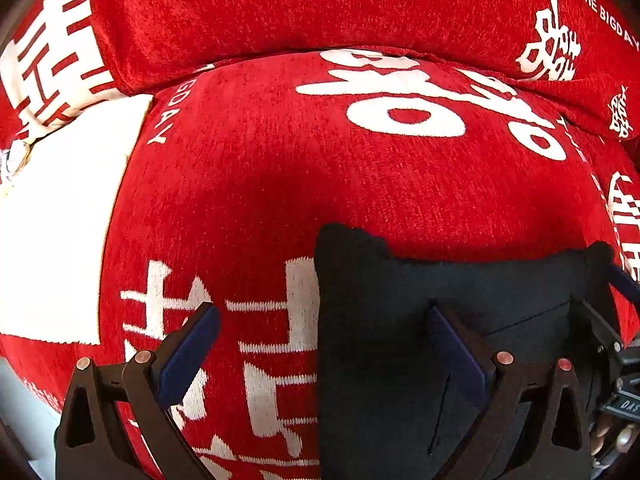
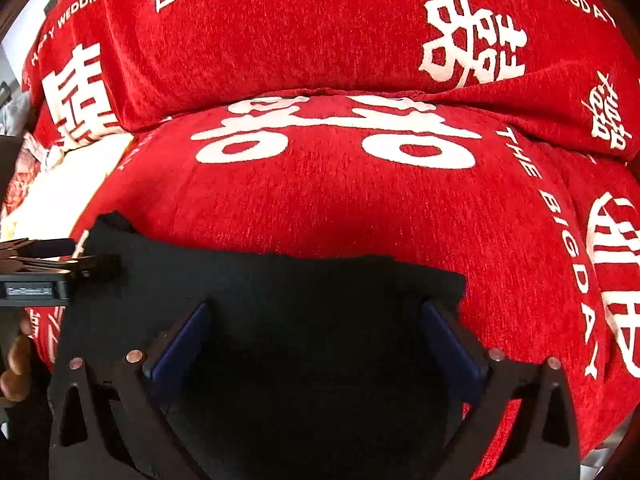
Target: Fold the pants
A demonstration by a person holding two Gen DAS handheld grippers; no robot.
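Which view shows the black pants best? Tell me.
The right wrist view: the black pants fill its lower half, with the whole far edge visible. The left wrist view shows only one end, partly hidden by the gripper fingers.

— Any writing you can read?
— White letters woven into the red cover (image 2: 360,208): "THE BIGDAY" runs down its right side in the right wrist view, and again at the upper right on the red cushion (image 2: 320,40).
— Anything else?
— "WEDDING" at the upper left of that cushion, and large white double-happiness signs on both. The left wrist view shows "THE BIGDAY" at its upper right.
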